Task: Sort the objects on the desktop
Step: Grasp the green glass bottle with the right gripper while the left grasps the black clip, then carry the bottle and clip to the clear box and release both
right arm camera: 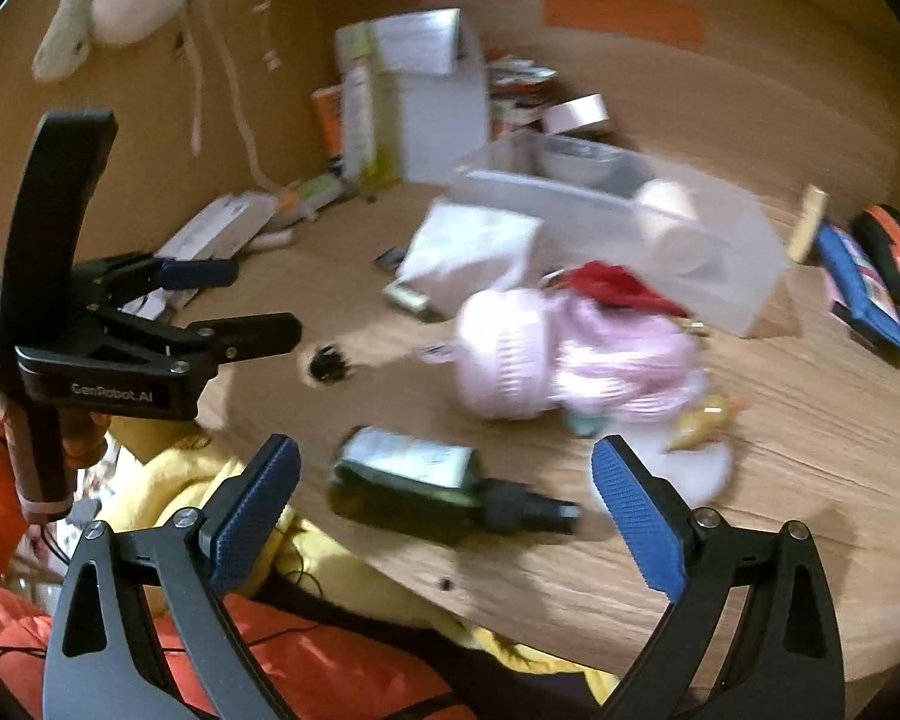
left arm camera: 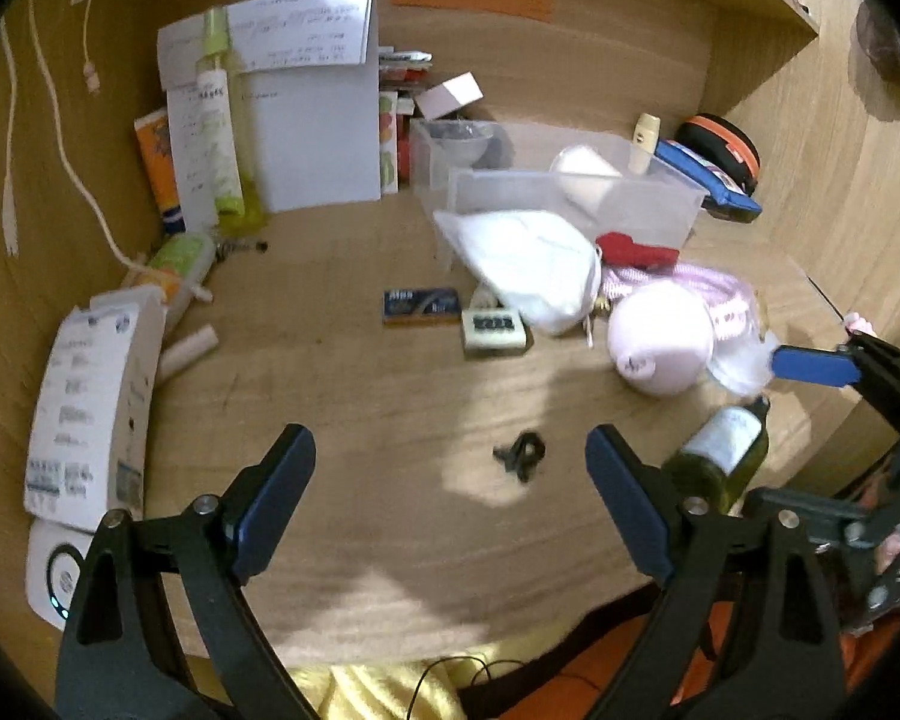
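Wooden counter (left arm camera: 342, 396) cluttered: clear bin (left arm camera: 576, 198) at back, white mask (left arm camera: 528, 270) and pink fan (left arm camera: 660, 339) in front of it, dark bottle (right arm camera: 426, 480) lying near the front edge. Left hand-held gripper (left arm camera: 450, 480) released, empty, above small black clip (left arm camera: 522, 453). Right hand-held gripper (right arm camera: 447, 510) released, empty, fingers either side of the bottle.

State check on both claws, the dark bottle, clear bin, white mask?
left claw: open, empty
right claw: open, empty, above the bottle
dark bottle: lying on its side, capped
clear bin: upright, no lid
white mask: leaning against bin
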`<state>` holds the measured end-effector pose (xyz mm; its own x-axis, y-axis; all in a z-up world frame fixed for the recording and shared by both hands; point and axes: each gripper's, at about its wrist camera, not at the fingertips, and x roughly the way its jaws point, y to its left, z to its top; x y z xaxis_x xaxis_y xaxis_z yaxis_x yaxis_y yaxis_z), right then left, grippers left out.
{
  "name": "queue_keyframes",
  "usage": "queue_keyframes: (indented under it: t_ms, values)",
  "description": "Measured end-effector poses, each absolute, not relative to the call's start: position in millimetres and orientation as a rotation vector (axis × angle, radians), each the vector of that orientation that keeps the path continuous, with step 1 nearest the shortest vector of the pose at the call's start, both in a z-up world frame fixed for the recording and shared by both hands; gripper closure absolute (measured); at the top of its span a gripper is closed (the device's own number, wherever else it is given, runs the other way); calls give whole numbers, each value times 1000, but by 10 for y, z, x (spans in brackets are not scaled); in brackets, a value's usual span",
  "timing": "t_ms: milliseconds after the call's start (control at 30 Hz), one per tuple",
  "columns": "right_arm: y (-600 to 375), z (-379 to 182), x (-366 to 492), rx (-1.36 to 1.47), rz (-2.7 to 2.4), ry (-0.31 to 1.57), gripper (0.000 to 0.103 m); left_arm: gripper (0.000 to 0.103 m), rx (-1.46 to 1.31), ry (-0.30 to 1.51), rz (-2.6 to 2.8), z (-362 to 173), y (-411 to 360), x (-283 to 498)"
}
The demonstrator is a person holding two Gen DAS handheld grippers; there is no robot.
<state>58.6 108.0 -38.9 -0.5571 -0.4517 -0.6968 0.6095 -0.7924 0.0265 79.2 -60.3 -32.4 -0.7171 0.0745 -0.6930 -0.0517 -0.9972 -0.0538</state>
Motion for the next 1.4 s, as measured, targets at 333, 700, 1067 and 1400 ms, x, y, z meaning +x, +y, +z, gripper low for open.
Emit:
queue_keyframes:
  t_ms: [333,700,1067,1400]
  values:
    - [890,-700,457,1008,-2279,344,15,38,-1184,-34,2749,-547,-523,719]
    - [1026,-548,434,945,-2289,300,26,70,-1165,-36,2712,-602,-433,586]
    - [1295,-164,408,829,-2372,258,26,83,-1129,3,2782,-468,-421,607]
    - [1636,119,221,754,-2479,218,26,83,-980,-15,2870,-43,-472,488]
